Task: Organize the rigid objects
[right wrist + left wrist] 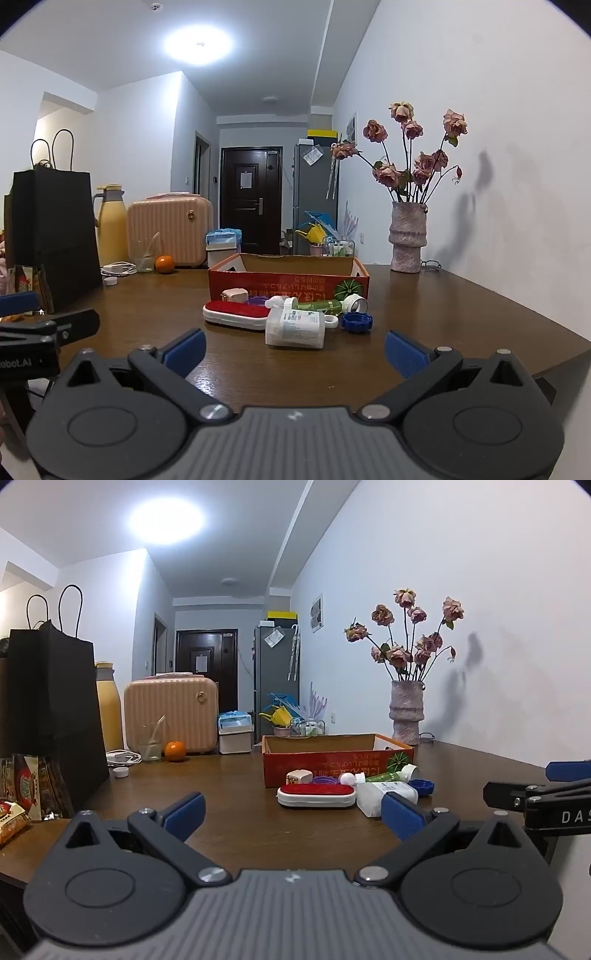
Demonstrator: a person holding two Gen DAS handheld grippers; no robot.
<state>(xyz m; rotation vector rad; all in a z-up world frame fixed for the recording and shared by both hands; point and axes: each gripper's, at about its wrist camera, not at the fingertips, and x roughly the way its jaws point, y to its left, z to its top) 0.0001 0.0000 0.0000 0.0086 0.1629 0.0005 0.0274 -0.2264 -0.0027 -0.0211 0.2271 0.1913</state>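
Two grippers hover low over a dark wooden bench (461, 306), each with its blue-padded fingers spread wide and nothing between them: the left gripper (293, 814) and the right gripper (295, 350), side by side and pointing the same way. Straight ahead of both sets of fingers, further back on the bench, sits an open red cardboard box (288, 284) with upside-down printing and a melon picture on its front wall. The task's clutter lies in a tight cluster just in front of that box, between it and the fingers. Largest of it is a white brush with a red pad (236, 314), lying flat ahead of the right gripper's left finger (184, 350). Touching the brush's right end is a translucent white bottle (295, 326) on its side, ahead of the gap between the right fingers; in the left wrist view its near end sits partly behind the left gripper's right finger (400, 814). Behind the bottle a green tube (319, 305) lies on its side with its white cap toward the right. A white charger plug (234, 295) stands behind the brush against the box, a purple lid (258, 299) just beside it. A blue bottle cap (356, 321) rests at the right edge of the cluster, ahead of and inside the right gripper's right finger (404, 352).
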